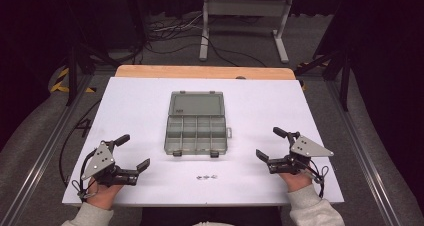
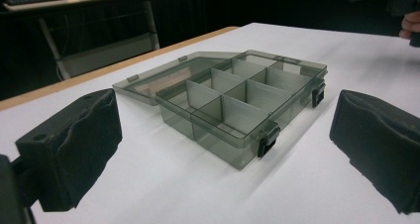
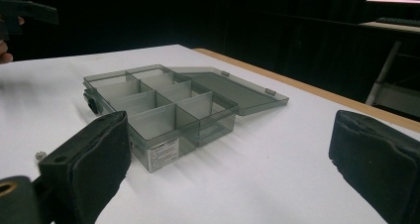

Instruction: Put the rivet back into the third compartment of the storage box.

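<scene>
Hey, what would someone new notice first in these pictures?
A smoky clear compartment box sits mid-table on the white table, its lid folded flat behind it. The left hand-held gripper and right hand-held gripper flank it, both open. Three small metal pieces lie near the front edge.

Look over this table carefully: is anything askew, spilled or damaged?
Nothing stands out. The open box sits square on the table, lid flat behind it, compartments bare. Three small metal bits lie in a tidy row in front.
</scene>
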A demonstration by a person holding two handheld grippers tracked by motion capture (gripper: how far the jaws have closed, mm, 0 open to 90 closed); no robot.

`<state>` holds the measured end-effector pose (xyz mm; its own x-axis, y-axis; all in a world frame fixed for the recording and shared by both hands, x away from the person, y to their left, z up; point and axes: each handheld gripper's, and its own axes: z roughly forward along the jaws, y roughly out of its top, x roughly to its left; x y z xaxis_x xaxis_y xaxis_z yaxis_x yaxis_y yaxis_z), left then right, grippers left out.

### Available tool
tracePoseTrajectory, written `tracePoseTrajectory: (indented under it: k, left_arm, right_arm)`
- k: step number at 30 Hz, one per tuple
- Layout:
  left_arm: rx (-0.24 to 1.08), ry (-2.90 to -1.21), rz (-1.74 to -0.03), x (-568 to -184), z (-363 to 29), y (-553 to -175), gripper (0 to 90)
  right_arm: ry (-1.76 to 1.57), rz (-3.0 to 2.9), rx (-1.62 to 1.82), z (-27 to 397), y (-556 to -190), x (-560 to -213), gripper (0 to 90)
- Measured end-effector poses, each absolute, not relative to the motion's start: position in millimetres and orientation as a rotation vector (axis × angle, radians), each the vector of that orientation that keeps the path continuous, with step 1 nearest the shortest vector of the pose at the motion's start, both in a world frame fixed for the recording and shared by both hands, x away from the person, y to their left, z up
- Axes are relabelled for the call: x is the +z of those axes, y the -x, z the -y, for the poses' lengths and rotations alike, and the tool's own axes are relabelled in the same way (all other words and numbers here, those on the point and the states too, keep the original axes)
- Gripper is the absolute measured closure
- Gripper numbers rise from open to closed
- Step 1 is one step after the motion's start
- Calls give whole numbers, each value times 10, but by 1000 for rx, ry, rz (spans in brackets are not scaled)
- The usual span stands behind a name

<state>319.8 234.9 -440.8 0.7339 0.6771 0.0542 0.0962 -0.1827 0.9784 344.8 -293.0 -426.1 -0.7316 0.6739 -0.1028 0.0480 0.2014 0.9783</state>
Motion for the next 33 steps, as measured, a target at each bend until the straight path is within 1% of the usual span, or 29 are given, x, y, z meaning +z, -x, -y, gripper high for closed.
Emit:
tracePoseTrajectory:
  k: [11,20,33]
  left_arm:
    - [527,-1654,-633,-4434,-2379,-3216,1]
    - [539,-1652,-639,-4426,-2377,-3204,1]
    - [545,-1658,-651,-4426,-2377,-3199,2]
  right_arm:
    - [-664,-1973,1560,2898,-3469,-4239,30]
    - [-648,-1992,1559,2854,-3450,-4147,26]
    - [-591,-2054,1595,2470,-3522,-4034,26]
